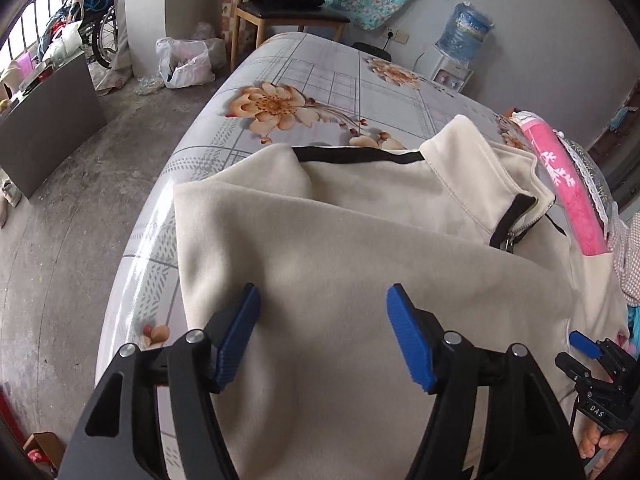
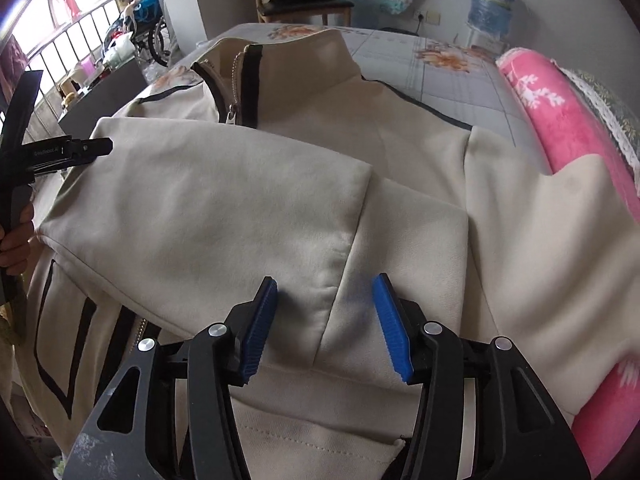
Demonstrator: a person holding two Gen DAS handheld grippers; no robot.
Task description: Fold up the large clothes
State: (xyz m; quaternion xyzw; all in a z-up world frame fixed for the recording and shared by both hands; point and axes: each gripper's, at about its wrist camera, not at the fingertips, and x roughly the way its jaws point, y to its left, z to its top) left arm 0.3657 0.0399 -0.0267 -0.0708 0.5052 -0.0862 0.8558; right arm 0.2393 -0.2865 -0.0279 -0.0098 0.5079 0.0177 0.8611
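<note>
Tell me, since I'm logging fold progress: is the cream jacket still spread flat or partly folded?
Partly folded. The cream jacket has both sleeves laid across its body, cuff edges meeting near the middle; its lower part is not yet folded up.

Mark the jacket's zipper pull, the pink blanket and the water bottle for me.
zipper pull [image 1: 509, 242], left wrist view, on the metal tab below the collar.
pink blanket [image 2: 560, 128], right wrist view, on its rolled upper face.
water bottle [image 1: 466, 32], left wrist view, on the blue body.

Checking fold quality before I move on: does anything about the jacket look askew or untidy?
Slightly. The cream jacket's collar stands bunched with the zipper partly open, and its right edge rides up onto the pink blanket.
</note>
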